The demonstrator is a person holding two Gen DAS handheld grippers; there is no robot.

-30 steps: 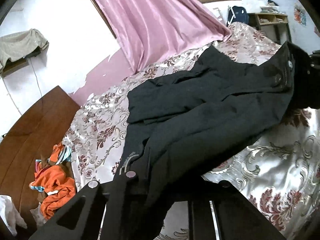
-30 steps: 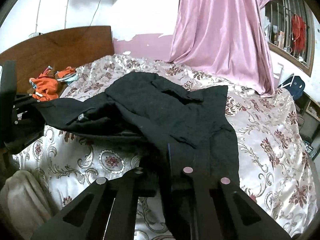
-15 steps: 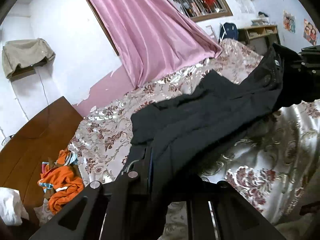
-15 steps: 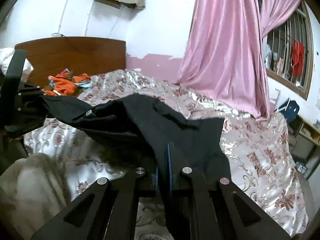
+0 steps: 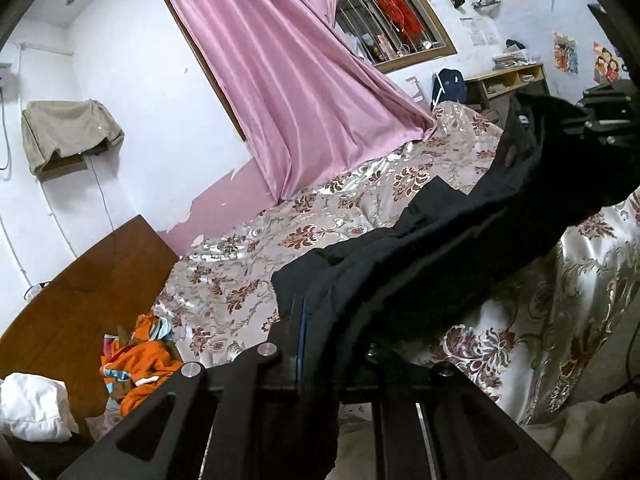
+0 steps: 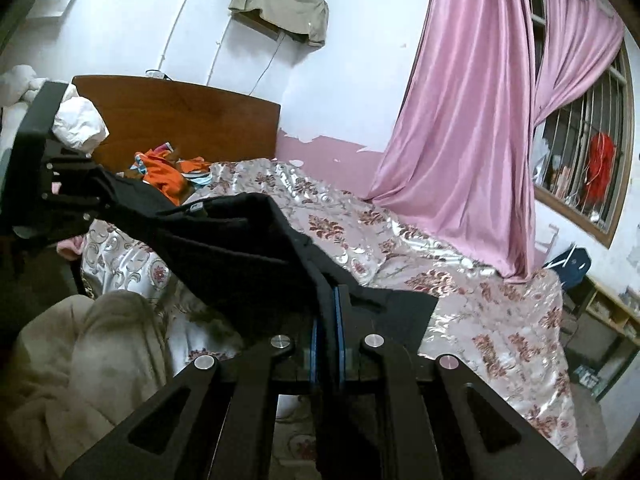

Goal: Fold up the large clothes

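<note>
A large black garment (image 5: 440, 248) hangs stretched between my two grippers above the bed, its far part trailing on the floral bedspread (image 5: 320, 224). My left gripper (image 5: 316, 320) is shut on one end of the cloth, which drapes over its fingers. The right gripper (image 5: 600, 120) shows at the right edge of the left wrist view, holding the other end. In the right wrist view my right gripper (image 6: 326, 320) is shut on the black garment (image 6: 240, 248), and the left gripper (image 6: 68, 196) grips it at the far left.
A wooden headboard (image 6: 180, 120) backs the bed, with orange clothes (image 6: 164, 172) and a white bundle (image 6: 80, 120) near it. A pink curtain (image 6: 472, 120) hangs at the barred window (image 6: 580, 160). A beige blanket (image 6: 88, 360) lies at the bed's near edge. Shelves (image 5: 508, 80) stand beyond.
Both grippers have risen and pulled back from the bed, lifting the black garment off the bedspread so it now hangs taut between them. More wall and window show.
</note>
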